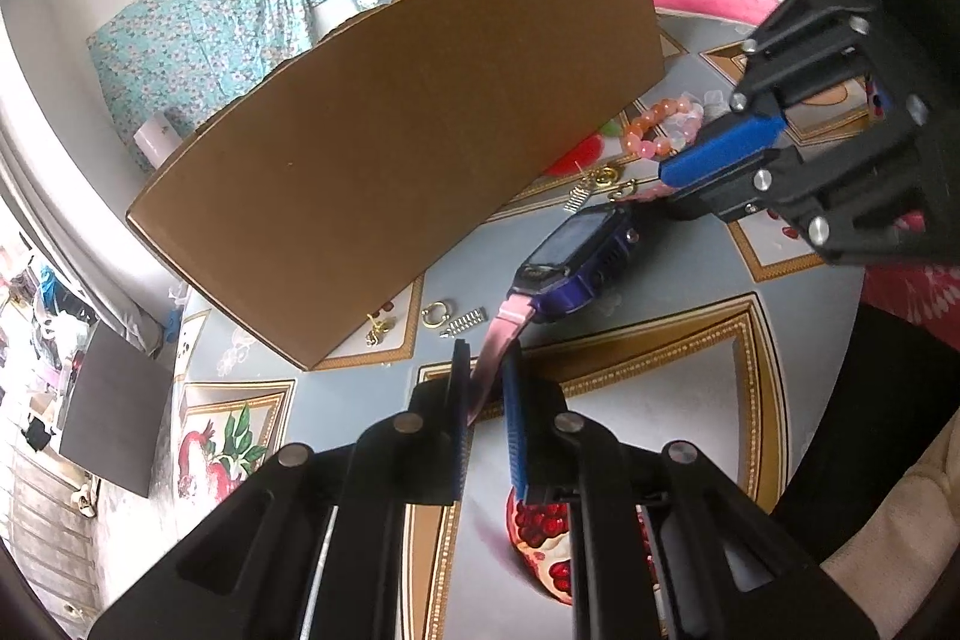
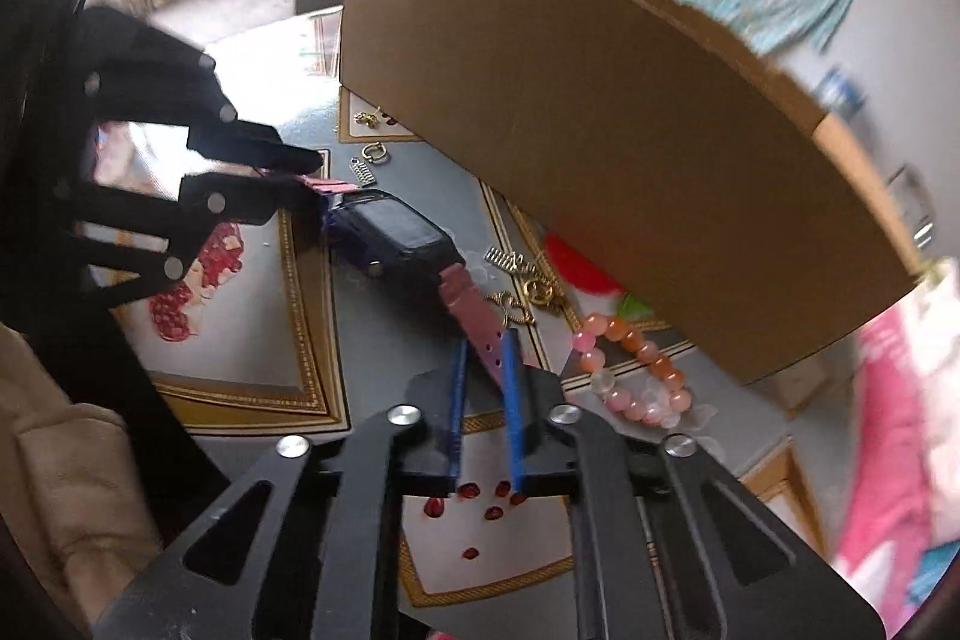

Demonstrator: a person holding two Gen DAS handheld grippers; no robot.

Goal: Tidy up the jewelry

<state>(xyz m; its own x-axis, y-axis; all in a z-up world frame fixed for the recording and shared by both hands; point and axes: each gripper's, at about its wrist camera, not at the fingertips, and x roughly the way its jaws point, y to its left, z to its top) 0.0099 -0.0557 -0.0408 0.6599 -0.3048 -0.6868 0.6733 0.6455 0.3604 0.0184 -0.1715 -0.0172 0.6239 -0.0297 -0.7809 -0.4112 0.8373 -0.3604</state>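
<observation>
Stretching between the two grippers, a watch (image 1: 576,256) with a dark purple case and pink straps hangs just above the patterned table (image 1: 660,400). The left gripper (image 1: 487,370) has its blue pads pressed on the end of one pink strap (image 1: 498,340), pinching it near the tips. The right gripper (image 2: 485,352) is closed on the other strap (image 2: 474,316), the one with the row of holes, and its pads grip it from both sides. In the left wrist view the right gripper comes in from the right, its blue fingertips (image 1: 720,148) closed at the far end of the watch.

Far of the watch stands a large cardboard box (image 1: 390,130), whose near wall fills the middle of both views. Along its base lie small pieces: a gold ring (image 1: 435,313), a small metal spring (image 1: 465,323) just right of it, and a gold tangle (image 1: 378,328) left of the ring, close to the box corner. Further right, near the right gripper, lie more gold pieces (image 2: 528,292) and a bracelet of pink and orange beads (image 2: 636,370), resting on the table beside the box wall. A red and green printed shape shows under the box edge there.

A person's cream sleeve (image 2: 66,484) shows at the near left of the right wrist view.
</observation>
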